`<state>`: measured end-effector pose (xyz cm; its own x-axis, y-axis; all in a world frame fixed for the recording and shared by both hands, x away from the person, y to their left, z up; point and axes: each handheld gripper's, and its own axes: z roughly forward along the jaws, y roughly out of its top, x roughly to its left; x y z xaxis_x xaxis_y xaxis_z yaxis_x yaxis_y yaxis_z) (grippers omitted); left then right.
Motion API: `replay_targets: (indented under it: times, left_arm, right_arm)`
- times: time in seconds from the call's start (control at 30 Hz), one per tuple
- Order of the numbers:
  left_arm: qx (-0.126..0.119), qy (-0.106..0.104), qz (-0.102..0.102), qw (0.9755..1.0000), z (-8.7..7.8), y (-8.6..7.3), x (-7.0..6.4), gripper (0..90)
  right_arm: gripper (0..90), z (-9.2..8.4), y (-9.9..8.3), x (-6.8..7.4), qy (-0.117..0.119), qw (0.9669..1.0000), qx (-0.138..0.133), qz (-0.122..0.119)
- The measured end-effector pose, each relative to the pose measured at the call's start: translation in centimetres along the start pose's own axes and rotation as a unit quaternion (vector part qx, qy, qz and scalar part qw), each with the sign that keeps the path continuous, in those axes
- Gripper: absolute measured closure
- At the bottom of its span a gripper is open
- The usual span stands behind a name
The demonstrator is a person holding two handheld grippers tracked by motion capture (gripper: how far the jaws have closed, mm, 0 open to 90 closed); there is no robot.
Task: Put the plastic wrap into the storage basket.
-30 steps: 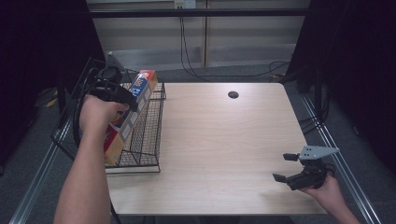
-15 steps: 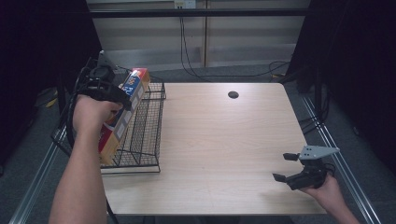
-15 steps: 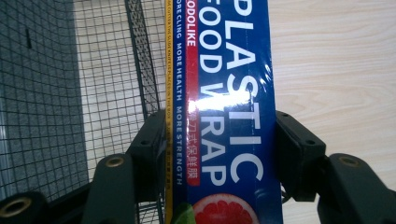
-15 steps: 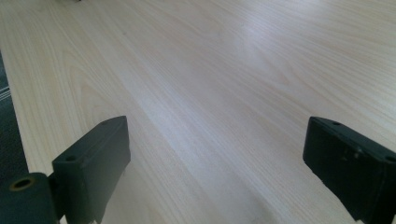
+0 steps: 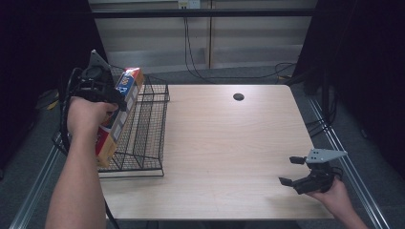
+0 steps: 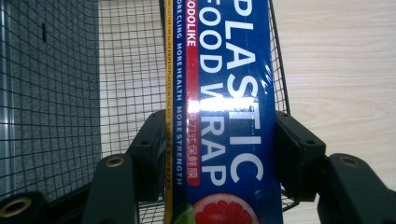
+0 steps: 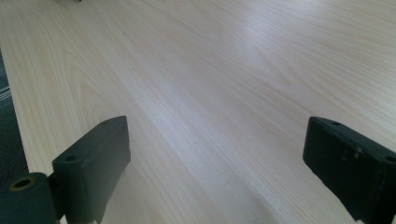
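The left gripper is clamping a long box of plastic food wrap between its two black jaws, holding it over the black wire basket at the table's left edge; the box is showing a glossy blue face with white block lettering, a red strip down one side, a yellow edge and a cut grapefruit picture. The right gripper is sitting near the table's front right corner, its jaws standing wide apart over bare pale wood.
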<state>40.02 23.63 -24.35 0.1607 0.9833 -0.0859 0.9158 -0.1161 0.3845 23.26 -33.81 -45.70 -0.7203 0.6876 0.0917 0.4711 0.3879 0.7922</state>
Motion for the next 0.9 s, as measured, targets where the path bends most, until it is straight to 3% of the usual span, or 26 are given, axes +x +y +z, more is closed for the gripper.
replay_targets:
  times: [0.5, 0.9]
  left_arm:
    - [-0.006, 0.022, -0.024, 0.9994, 0.0, -0.3, 1.5, 43.6]
    - [-0.007, 0.028, -0.045, 0.9986, 0.4, -0.6, 2.6, 43.5]
  right_arm:
    - [7.5, 0.0, 0.0, 0.0, 0.002, 1.0, 0.0, 0.001]
    - [7.6, 0.0, 0.0, 0.0, 0.002, 1.0, -0.001, 0.001]
